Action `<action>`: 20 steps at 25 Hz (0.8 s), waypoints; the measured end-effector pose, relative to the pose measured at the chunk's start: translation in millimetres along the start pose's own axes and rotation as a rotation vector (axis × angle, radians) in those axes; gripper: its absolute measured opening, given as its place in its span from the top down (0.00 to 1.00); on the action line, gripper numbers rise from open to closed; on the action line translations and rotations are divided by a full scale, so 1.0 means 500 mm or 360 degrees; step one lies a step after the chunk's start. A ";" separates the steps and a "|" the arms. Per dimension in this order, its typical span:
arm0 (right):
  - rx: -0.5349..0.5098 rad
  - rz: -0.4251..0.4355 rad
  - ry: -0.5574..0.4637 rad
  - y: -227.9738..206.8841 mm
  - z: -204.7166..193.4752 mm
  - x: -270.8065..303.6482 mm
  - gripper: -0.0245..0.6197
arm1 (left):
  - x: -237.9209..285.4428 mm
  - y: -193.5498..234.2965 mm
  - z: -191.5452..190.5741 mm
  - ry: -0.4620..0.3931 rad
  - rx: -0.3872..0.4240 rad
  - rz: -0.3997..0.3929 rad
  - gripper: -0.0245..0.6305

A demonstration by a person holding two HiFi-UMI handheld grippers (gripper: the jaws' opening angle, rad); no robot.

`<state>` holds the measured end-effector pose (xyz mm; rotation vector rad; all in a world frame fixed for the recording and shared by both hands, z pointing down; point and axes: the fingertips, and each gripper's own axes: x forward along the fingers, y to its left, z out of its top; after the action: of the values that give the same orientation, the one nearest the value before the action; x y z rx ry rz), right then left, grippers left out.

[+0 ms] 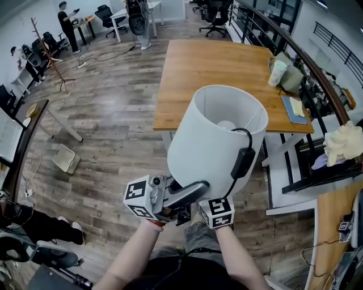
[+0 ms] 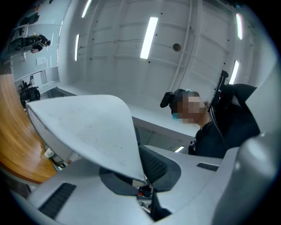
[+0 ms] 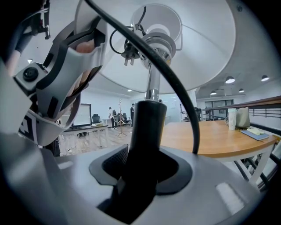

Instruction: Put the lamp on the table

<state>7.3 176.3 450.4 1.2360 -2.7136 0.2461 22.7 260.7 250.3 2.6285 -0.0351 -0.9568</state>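
Near side of table [image 1: 210, 73]: lamp [image 1: 218, 136] in carry; left tool [image 2: 142, 186] clamped on shade [image 2: 88, 127], right tool [image 3: 140, 176] on stem [image 3: 147, 127]; next, advance and set upright.

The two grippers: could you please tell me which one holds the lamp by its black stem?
The right gripper: its fingers clamp the black stem beneath the bulb socket, whereas the left gripper pinches the thin rim of the white shade.

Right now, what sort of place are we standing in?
Probably an open-plan office: swivel office chairs and white desks stand at the far end, and a large wooden table sits on the plank floor.
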 end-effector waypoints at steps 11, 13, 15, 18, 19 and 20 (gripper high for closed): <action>0.0040 0.0006 -0.0067 -0.121 0.042 0.097 0.68 | 0.049 0.155 0.010 0.0055 -0.0010 0.0015 0.96; 0.0045 0.0004 -0.0042 -0.152 0.030 0.105 0.68 | 0.063 0.188 0.005 0.0054 -0.0031 0.0018 0.96; 0.0055 -0.0002 -0.0034 -0.181 0.035 0.113 0.68 | 0.077 0.215 0.003 0.0050 -0.0049 0.0018 0.96; 0.0041 0.0006 -0.0028 -0.215 0.054 0.132 0.68 | 0.095 0.249 0.014 0.0030 -0.0037 0.0017 0.96; 0.0034 0.0010 -0.0028 -0.226 0.062 0.138 0.68 | 0.101 0.260 0.018 0.0022 -0.0027 0.0017 0.96; 0.0027 0.0013 -0.0027 -0.237 0.066 0.143 0.68 | 0.107 0.269 0.021 0.0014 -0.0019 0.0017 0.96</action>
<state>48.1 40.4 443.3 1.2372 -2.7368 0.2613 69.6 123.5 253.3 2.6187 -0.0410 -0.9392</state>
